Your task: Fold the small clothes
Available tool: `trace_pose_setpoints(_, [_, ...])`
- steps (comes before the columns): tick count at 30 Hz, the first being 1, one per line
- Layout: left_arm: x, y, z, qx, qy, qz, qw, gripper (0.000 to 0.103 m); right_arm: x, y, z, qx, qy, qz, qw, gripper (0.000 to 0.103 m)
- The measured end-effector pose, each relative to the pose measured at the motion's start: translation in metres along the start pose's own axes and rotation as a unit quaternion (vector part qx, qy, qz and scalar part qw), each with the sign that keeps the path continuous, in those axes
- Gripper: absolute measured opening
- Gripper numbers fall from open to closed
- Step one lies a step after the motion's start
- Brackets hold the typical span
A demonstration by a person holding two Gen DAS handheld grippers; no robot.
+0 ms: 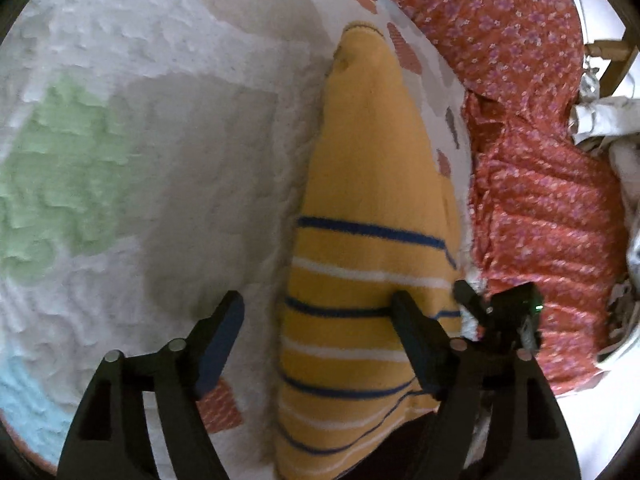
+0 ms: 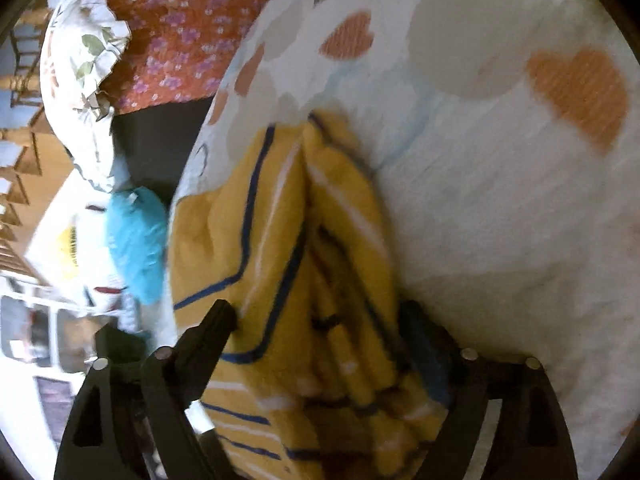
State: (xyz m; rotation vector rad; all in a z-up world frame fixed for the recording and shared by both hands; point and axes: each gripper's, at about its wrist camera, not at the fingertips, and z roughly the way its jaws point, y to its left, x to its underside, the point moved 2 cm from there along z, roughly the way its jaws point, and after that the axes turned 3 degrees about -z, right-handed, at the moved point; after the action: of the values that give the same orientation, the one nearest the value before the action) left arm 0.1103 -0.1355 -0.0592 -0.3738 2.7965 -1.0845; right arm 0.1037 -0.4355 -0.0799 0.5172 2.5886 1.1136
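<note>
Yellow striped garment [image 1: 372,184] on patterned quilt [image 1: 120,140]
Red floral fabric [image 1: 532,168] beside it; left gripper [image 1: 316,312] and right gripper [image 2: 320,324] fingers wide; no writing legible.

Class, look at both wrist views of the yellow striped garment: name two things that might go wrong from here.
1. The yellow striped garment lies bunched between the right gripper's open jaws; closing could pinch several layers.
2. The left gripper has one finger over the garment, the other above the quilt; it might catch the bedding too.
</note>
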Motion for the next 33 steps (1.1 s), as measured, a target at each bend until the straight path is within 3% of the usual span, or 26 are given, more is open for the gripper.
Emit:
trace_pose_setpoints(4, [0.007,-0.008,0.013,0.032,0.021,-0.009,0.9992,0.082,0.001,0.011,0.01,0.008,-0.002,-0.023,1.0,0.101])
trace_pose_setpoints(7, [0.02,-0.025,0.027,-0.01,0.037,0.029,0.9988,0.082,0.004,0.026,0.02,0.05,0.003,-0.065,0.997,0.1])
trace_pose_setpoints(8, [0.023,-0.033,0.03,-0.038,0.035,0.054,0.9972,0.079,0.005,0.03,0.023,0.064,0.005,-0.078,0.995,0.094])
trace_pose_setpoints(9, [0.027,-0.042,0.031,-0.065,0.034,0.076,0.9944,0.066,0.006,0.033,0.025,0.072,0.006,-0.083,0.994,0.078])
trace_pose_setpoints(12, [0.028,-0.052,0.023,-0.068,0.03,0.08,0.994,0.045,0.007,0.039,0.023,0.069,0.011,-0.075,0.995,0.057])
trace_pose_setpoints(16, [0.029,-0.065,-0.005,-0.059,0.005,0.088,0.9944,0.041,0.01,0.066,0.013,0.086,0.005,-0.121,0.989,0.041])
trace_pose_setpoints(20, [0.022,-0.069,-0.04,-0.049,-0.028,0.092,0.9942,0.041,0.014,0.1,0.004,0.078,-0.006,-0.158,0.984,0.04])
trace_pose_setpoints(26, [-0.018,-0.063,-0.084,-0.046,-0.073,0.098,0.9914,0.041,0.006,0.151,0.009,0.045,-0.022,-0.185,0.981,0.039])
trace_pose_setpoints(33, [-0.064,-0.033,-0.087,-0.097,-0.092,0.101,0.9858,0.041,-0.004,0.188,0.053,0.052,-0.02,-0.202,0.978,0.039])
